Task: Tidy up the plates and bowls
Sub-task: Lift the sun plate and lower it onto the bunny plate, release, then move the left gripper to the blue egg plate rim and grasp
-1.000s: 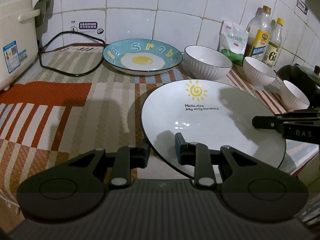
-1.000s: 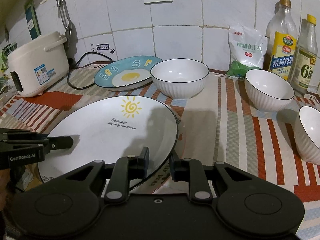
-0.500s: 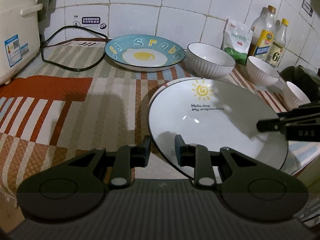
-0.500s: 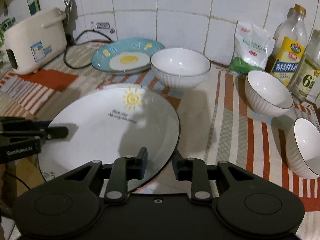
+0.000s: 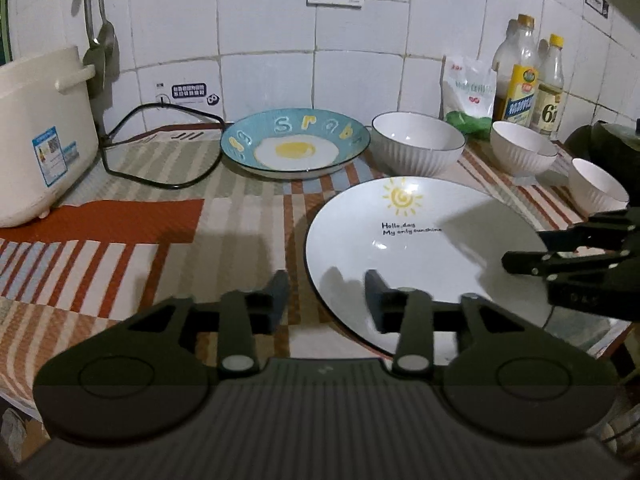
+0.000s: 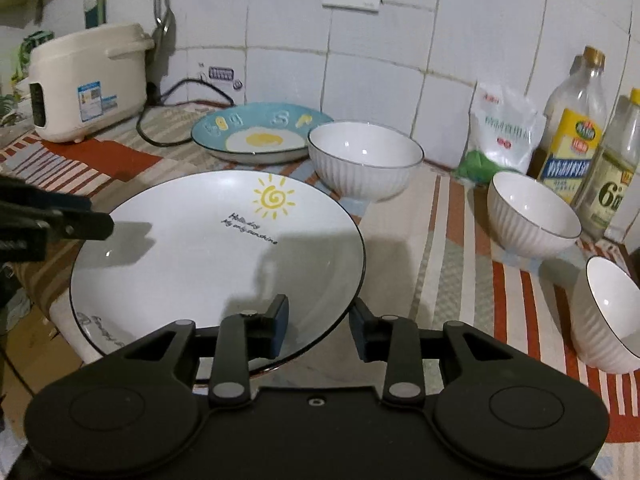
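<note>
The big white sun plate (image 6: 208,256) sits on the striped counter (image 5: 120,216), apparently atop another plate, with the egg plate (image 5: 295,145) behind unstacked. Three bowls (image 6: 365,160) stand apart, unnested. The left gripper (image 5: 326,294) and right gripper (image 6: 318,326) have just been opening; each straddles the rim loosely, gripping nothing.

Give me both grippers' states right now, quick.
Left gripper: open, jaws just opening off the rim of the sun plate, holding nothing.
Right gripper: open, jaws just opening astride the same rim, holding nothing.
</note>
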